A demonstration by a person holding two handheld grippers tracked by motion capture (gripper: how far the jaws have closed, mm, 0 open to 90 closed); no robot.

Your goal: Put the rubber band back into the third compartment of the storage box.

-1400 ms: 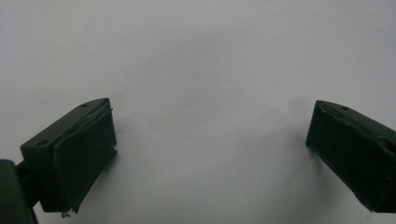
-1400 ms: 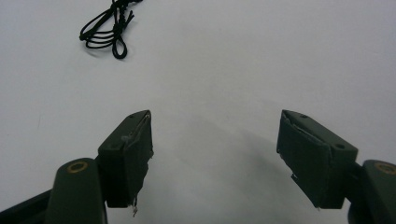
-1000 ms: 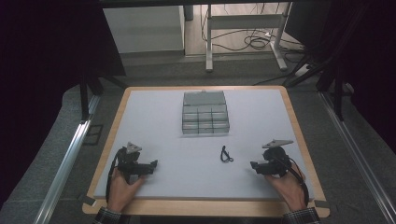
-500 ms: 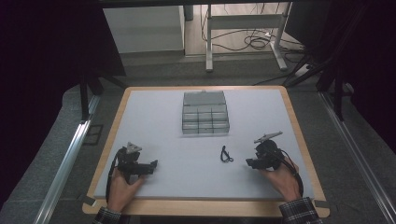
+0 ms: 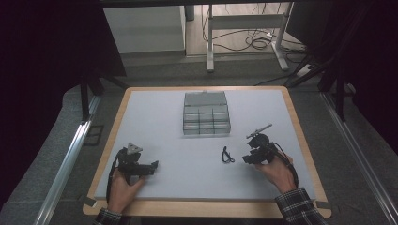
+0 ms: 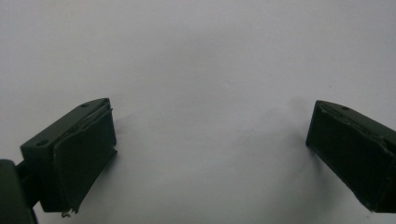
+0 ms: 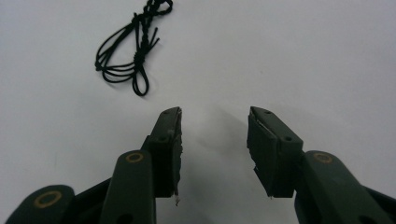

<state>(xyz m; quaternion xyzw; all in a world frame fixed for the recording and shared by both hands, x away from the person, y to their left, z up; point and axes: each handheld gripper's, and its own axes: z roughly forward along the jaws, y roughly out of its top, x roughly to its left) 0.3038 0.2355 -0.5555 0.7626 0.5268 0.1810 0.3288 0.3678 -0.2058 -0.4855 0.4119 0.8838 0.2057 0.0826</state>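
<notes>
The black cord [image 5: 227, 155] is lying loose on the white table top [image 5: 155, 117], a thin string bunched into several small loops that are knotted together in the middle, with a braided or knotted tail running off one end. In the right gripper view the cord [image 7: 133, 51] is showing this detail plainly: the loops are fanning out toward the jaws and the knotted tail is leading away toward the top edge.

The cord is resting just ahead of the right gripper [image 5: 248, 157], apart from its tips and a little to the gripper's left, and nothing is lying between the jaws. The right gripper [image 7: 214, 126] is standing released, with bare table showing in the gap, and its jaws have just been closing, so the gap is only moderate. The left gripper [image 5: 152, 165] is sitting well apart from the cord, near the front left part of the table, and its jaws [image 6: 205, 140] are spread wide over bare white surface, gripping nothing.

The high view is giving the layout that the gripper views are missing: a clear compartment box [image 5: 206, 113] is standing near the middle of the table, beyond the cord, and both hands are coming in from the near edge. The left gripper view is taking in just plain table between its pads.
</notes>
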